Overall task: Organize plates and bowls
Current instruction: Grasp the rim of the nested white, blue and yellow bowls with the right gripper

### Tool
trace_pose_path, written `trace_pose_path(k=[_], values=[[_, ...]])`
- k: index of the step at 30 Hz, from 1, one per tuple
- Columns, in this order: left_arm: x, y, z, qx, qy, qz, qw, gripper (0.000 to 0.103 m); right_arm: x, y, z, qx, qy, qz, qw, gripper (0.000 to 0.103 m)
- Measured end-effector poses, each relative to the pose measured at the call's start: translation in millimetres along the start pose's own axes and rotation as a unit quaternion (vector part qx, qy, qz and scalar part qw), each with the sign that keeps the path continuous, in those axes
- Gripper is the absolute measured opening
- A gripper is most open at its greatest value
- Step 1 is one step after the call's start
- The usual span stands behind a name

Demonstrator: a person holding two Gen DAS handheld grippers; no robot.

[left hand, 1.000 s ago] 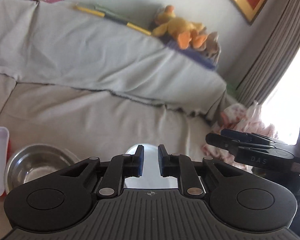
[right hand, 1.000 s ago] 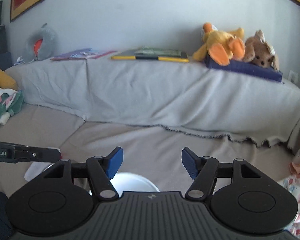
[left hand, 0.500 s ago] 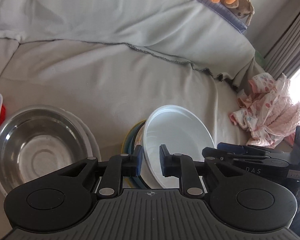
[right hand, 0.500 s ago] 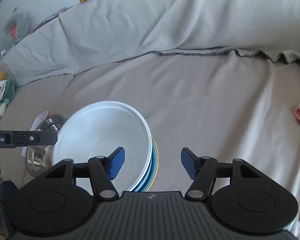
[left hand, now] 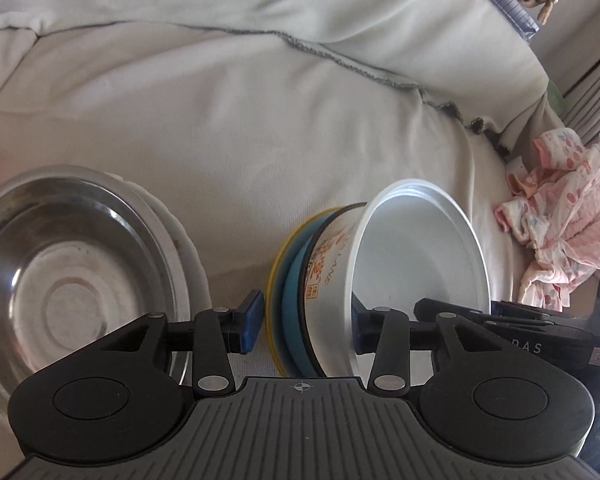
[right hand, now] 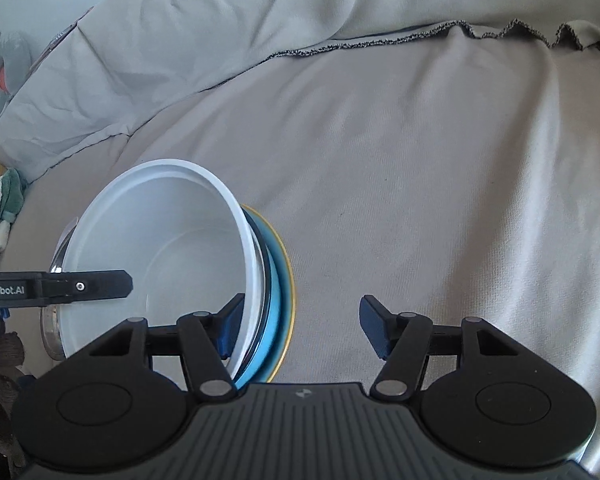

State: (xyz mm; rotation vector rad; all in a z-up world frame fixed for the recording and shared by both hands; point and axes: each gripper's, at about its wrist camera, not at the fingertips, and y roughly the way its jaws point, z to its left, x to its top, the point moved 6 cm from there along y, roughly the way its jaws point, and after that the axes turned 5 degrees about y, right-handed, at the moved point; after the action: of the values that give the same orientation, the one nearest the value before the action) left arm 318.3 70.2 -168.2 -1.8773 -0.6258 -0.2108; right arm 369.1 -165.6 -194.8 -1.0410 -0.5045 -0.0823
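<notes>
A deep white plastic bowl with orange lettering on its side (left hand: pixel 416 264) is seen nested on a blue plate with a yellow rim (left hand: pixel 290 300), both resting on a grey fabric-covered sofa seat (left hand: pixel 260 140). The left gripper (left hand: pixel 306 326) is held with its jaws apart, straddling the near wall of the bowl and the plate edge; they have just been opening, and the blue pads (left hand: pixel 250 322) are not seen pressing on anything. The right gripper (right hand: pixel 304 326) is likewise held apart, narrowing slightly, with one finger inside the bowl's rim and the other over bare cloth; nothing is gripped.

For a clean lift, it is judged that only the bowl wall should be pinched, the plate edge being left outside the pads, and the closing done squarely on the rim.

A shiny round steel bowl (left hand: pixel 68 276) on a white dish lies just beside on the left. Open seat cloth is available beyond and to the right, before a crumpled pink patterned cloth (left hand: pixel 560 216)
</notes>
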Motion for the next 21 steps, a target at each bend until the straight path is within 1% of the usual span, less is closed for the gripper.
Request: trace_pose_path(k=[2, 4, 8, 10, 12, 14, 21], values=[[0.3, 5.1, 0.1, -0.002, -0.004, 0.005, 1.0, 0.046, -2.0, 6.8, 1.2, 0.028, 0.015, 0.015, 0.999, 0.061], [1.0, 9.5, 0.9, -0.011, -0.013, 0.009, 0.9998, 0.049, -4.1, 13.4, 1.3, 0.049, 0.029, 0.026, 0.998, 0.061], [1.2, 12.1, 0.0, -0.021, -0.013, 0.014, 0.9996, 0.055, -5.4, 27.4, -0.6, 0.061, 0.047, 0.038, 0.996, 0.061], [1.4, 13.5, -1.7, -0.024, -0.01, 0.017, 0.9995, 0.058, -7.5, 36.0, -1.0, 0.083, 0.067, 0.057, 0.993, 0.061], [1.3, 14.7, -3.9, -0.03, -0.01, 0.021, 0.9993, 0.064, -11.3, 43.4, 0.3, 0.107, 0.086, 0.075, 0.988, 0.058], [1.5, 15.1, -4.9, -0.04, -0.012, 0.024, 0.9989, 0.07, -14.0, 47.7, 3.4, 0.125, 0.094, 0.083, 0.984, 0.058], [-4.2, 15.9, -7.9, -0.025, -0.008, 0.044, 0.9987, 0.071, -20.6, 41.7, 15.0, 0.106, 0.071, 0.06, 0.99, 0.058]])
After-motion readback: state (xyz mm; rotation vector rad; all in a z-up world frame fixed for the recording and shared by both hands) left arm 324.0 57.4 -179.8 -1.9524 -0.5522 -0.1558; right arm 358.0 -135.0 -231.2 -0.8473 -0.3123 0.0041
